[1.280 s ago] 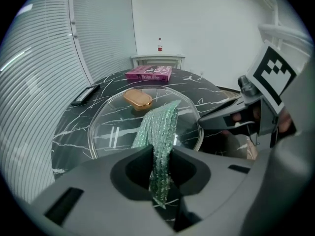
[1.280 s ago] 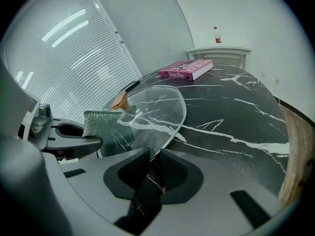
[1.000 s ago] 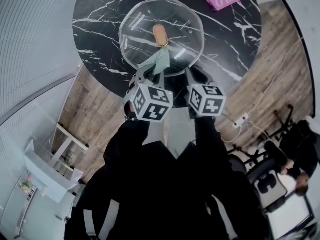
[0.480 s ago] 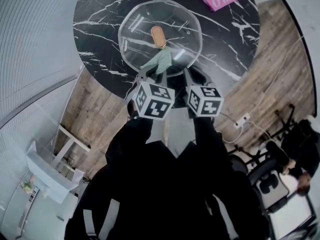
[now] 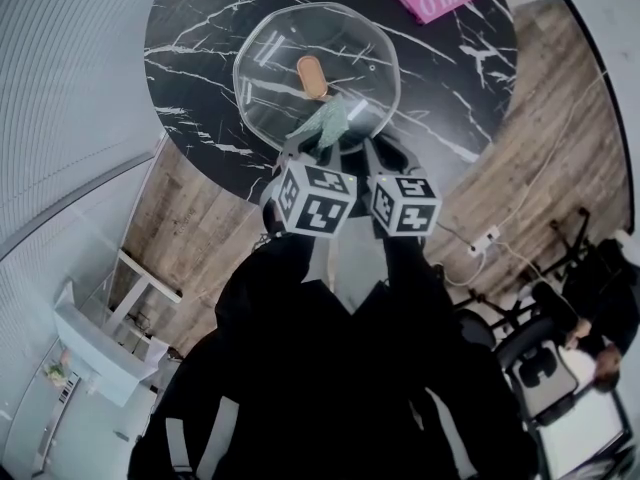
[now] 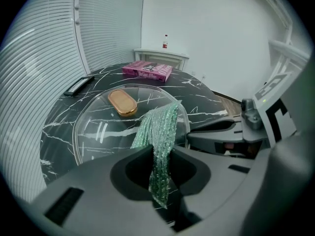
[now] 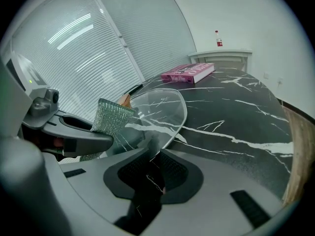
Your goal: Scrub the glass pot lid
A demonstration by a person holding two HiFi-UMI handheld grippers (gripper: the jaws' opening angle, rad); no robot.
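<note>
Scrub cloth [image 6: 160,132] now lies nearer the knob [image 6: 122,103], toward 12 o'clock; left gripper [image 6: 160,165] pinches it. Right gripper [image 7: 151,163] apparently clamps the glass lid [image 7: 157,107] at its 6 o'clock rim: hold firm, stroke flat.

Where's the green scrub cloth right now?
Head view, centre: the cloth is pinched in the left claw, its free end over the near edge of the glass lid, just short of the brown knob.

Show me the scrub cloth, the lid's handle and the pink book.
scrub cloth [image 6: 160,132], left gripper view, middle of the strip
lid handle [image 6: 122,103], left gripper view, its top face
pink book [image 6: 147,71], left gripper view, its cover
</note>
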